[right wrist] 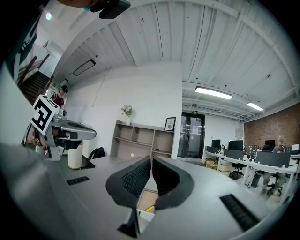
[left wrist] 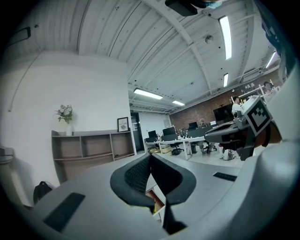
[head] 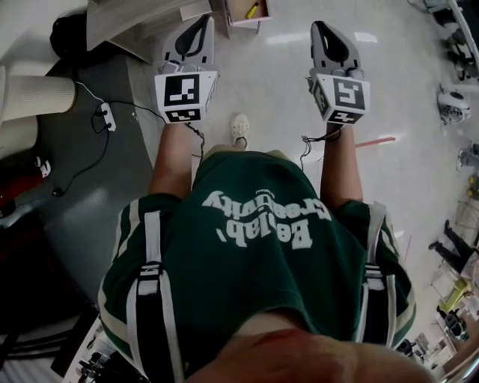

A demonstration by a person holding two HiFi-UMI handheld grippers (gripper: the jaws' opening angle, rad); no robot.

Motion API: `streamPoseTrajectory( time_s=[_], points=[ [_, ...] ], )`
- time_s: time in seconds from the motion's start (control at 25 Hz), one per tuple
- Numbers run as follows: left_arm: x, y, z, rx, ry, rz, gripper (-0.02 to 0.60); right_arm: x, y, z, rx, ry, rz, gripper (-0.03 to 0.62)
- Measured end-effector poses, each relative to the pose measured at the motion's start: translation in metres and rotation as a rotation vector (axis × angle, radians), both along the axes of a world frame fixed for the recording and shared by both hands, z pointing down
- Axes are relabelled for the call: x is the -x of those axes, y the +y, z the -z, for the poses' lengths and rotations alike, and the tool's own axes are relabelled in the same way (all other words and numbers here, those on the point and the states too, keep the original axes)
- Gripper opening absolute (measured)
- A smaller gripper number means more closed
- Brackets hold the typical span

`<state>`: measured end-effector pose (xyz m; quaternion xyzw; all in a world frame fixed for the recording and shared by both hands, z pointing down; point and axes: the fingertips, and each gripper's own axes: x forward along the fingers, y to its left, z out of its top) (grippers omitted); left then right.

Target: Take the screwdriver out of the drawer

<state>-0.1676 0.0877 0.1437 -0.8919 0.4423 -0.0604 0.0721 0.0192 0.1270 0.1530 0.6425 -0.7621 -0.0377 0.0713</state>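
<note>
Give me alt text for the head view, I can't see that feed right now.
Seen from above, a person in a green shirt holds the left gripper and right gripper out ahead, both shut and empty, short of an open wooden drawer at the top edge. A yellow-handled screwdriver lies inside it.

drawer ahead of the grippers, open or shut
Open. The head view looks down into the drawer: its wooden inside is exposed, and a yellow tool lies in it.
</note>
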Motion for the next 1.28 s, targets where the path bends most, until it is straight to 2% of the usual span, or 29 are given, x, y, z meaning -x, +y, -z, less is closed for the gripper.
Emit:
streamPoseTrajectory(
  time_s=[0.2,0.36,0.84,1.0,1.28],
  points=[
    [0.007,-0.057,0.001,-0.002,-0.003,-0.026,0.018,0.012,-0.052,0.0,-0.002,-0.003,-0.02,0.038],
    [-0.003,-0.09,-0.003,0.001,-0.009,-0.058,0.018,0.007,-0.081,-0.006,0.002,-0.006,-0.044,0.038],
    [-0.043,-0.134,-0.022,0.041,0.016,-0.138,0.018,-0.028,-0.116,-0.027,0.051,-0.011,-0.094,0.038],
    [-0.072,-0.14,-0.018,0.032,0.038,-0.157,0.018,-0.054,-0.133,-0.026,0.056,-0.011,-0.071,0.038],
    [-0.104,-0.174,-0.032,0.055,0.048,-0.097,0.018,-0.083,-0.192,-0.032,0.05,-0.013,0.03,0.038]
  ],
)
